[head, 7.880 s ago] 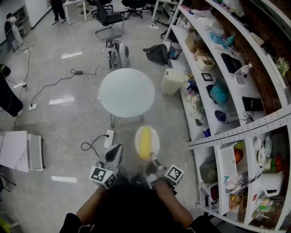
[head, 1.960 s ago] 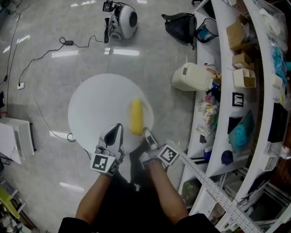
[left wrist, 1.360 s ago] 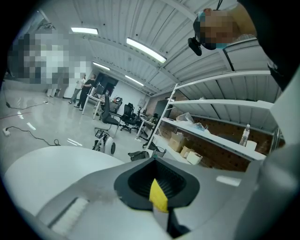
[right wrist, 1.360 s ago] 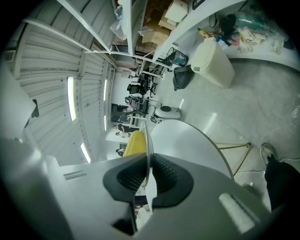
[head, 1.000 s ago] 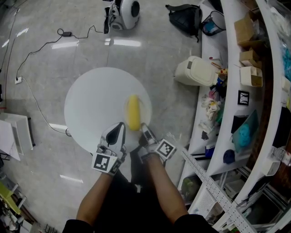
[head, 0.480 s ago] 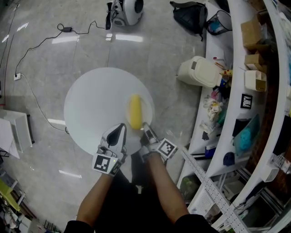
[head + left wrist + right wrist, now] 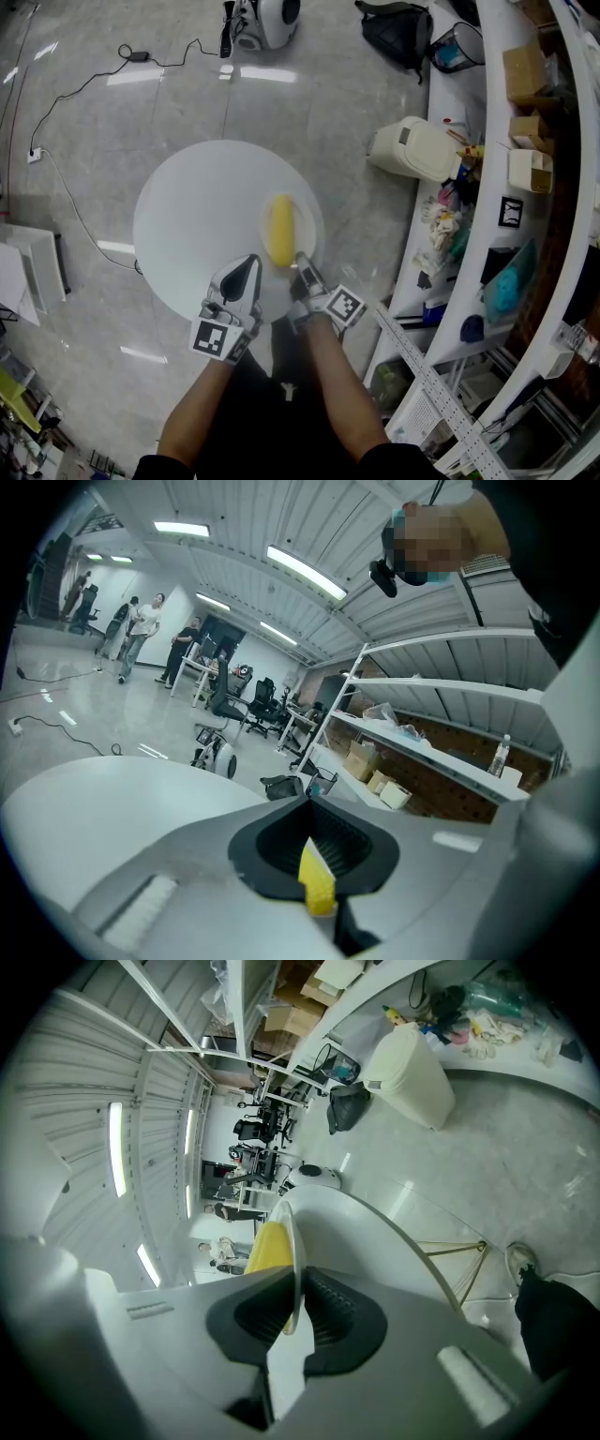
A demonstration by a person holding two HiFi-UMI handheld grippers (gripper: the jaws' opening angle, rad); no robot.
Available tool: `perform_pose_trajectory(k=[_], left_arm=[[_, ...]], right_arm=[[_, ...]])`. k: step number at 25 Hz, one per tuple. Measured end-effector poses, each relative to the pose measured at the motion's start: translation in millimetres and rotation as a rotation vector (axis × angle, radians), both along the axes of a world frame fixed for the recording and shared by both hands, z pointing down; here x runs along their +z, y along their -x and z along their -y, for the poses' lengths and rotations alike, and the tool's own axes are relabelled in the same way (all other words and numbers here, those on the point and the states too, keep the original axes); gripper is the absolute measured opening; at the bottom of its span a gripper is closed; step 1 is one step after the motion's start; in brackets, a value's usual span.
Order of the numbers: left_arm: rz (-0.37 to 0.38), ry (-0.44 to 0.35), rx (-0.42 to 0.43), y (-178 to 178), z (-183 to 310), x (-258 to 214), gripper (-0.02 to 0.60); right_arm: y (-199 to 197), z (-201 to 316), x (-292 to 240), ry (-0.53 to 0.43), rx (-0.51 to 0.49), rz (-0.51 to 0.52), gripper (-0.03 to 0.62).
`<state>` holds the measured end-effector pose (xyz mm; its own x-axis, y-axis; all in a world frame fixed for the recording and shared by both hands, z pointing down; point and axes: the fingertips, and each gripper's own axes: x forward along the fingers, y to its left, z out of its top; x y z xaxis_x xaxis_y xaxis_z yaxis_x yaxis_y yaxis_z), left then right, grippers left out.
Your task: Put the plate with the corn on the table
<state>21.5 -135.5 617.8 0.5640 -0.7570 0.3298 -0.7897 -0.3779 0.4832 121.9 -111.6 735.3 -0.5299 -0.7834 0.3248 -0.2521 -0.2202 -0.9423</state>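
A white plate (image 7: pixel 310 223) carries a yellow corn cob (image 7: pixel 280 230) over the right part of the round white table (image 7: pixel 187 225). My right gripper (image 7: pixel 300 268) is shut on the plate's near rim. In the right gripper view the plate (image 7: pixel 293 1241) shows edge-on between the pads, with the corn (image 7: pixel 267 1246) on its left and the table (image 7: pixel 384 1241) beyond. Whether the plate rests on the tabletop I cannot tell. My left gripper (image 7: pixel 247 266) hovers over the table's near edge, left of the plate, jaws together and holding nothing. In the left gripper view the left gripper (image 7: pixel 309 808) points across the table (image 7: pixel 94 808).
Curved white shelves (image 7: pixel 525 141) full of boxes and clutter run along the right. A white bin (image 7: pixel 412 150) and a black bag (image 7: pixel 394 33) stand on the floor beside them. A cable (image 7: pixel 66 216) trails left of the table. People stand far off across the hall (image 7: pixel 131 635).
Since the earliest frame the plate has come from short of the table to over its right part. In the last second it has sunk slightly; both grippers have kept their grip states.
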Motion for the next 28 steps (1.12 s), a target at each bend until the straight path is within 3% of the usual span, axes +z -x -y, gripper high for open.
perform_pose_trajectory(k=[2, 7, 16, 21, 28], left_arm=[[0.001, 0.0, -0.005, 1.9, 1.3, 1.1, 0.005], [-0.001, -0.003, -0.012, 4.3, -0.8, -1.7, 0.005], [-0.006, -0.001, -0.001, 1.0, -7.8, -0.9, 0.005], [-0.01, 0.0, 0.008, 0.2, -11.8, -1.9, 0.005], [-0.011, 0.007, 0.013, 2.9, -14.2, -0.8, 0.005]], right_arm=[[-0.2, -0.3, 2.6, 0.023, 0.006, -0.008, 0.037], [-10.4, -28.1, 25.6, 0.281, 0.05, -0.069, 0.035], [-22.8, -37.8, 32.5, 0.387, 0.068, -0.16, 0.047], [-24.8, -37.1, 36.3, 0.345, 0.025, -0.217, 0.054], [-27.1, -39.5, 35.2, 0.379, 0.004, -0.305, 0.075]])
